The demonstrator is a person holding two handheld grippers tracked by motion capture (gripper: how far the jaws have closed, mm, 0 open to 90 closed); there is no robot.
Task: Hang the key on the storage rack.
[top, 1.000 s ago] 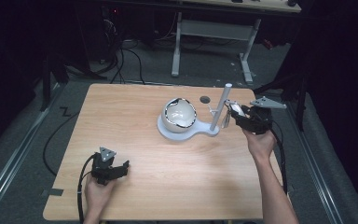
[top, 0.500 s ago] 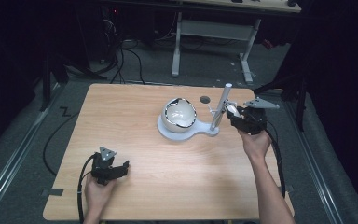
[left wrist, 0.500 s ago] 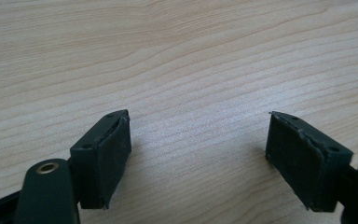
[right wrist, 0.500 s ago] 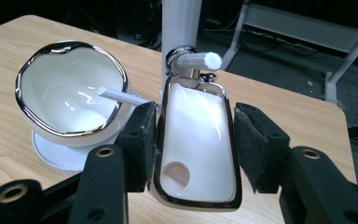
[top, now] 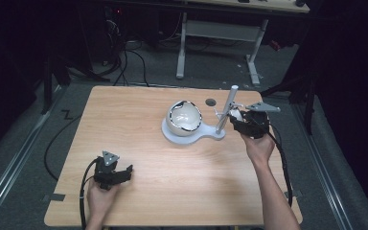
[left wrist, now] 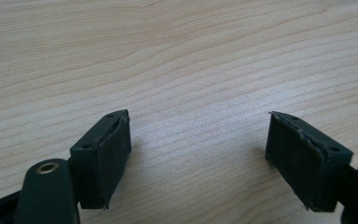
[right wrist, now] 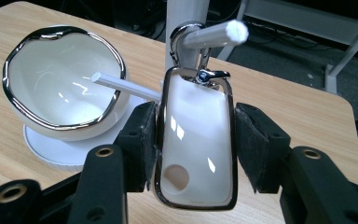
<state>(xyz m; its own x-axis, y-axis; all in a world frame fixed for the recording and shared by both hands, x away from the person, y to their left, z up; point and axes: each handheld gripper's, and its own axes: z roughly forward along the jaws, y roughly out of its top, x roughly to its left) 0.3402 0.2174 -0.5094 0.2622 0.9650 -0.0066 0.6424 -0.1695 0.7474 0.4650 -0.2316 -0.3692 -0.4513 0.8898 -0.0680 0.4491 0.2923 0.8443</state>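
Our right gripper's fingers [right wrist: 140, 144] are clenching the two long sides of a white, chrome-rimmed tag [right wrist: 195, 140], while our left gripper's fingers [left wrist: 103, 156] are standing released over bare wood, holding nothing. We are working across a wooden worktop [top: 124, 120]. Near its far middle a white stand [top: 191, 135] is carrying a chrome-rimmed bowl [top: 184, 117], and a grey post [top: 226, 109] is rising from the stand's right end. The right gripper [top: 242, 120] is hovering just beside that post; the left gripper [top: 120, 173] is resting well apart at the near left corner. In the right gripper view the tag is hanging by its small clasp [right wrist: 193, 56] from a short white peg [right wrist: 212, 33] sticking out of the post. We judge that we are handling the tag at the peg, hanging it on or lifting it off; we cannot tell which. Next we are needing to guide the clasp's ring straight along the peg without twisting the tag.
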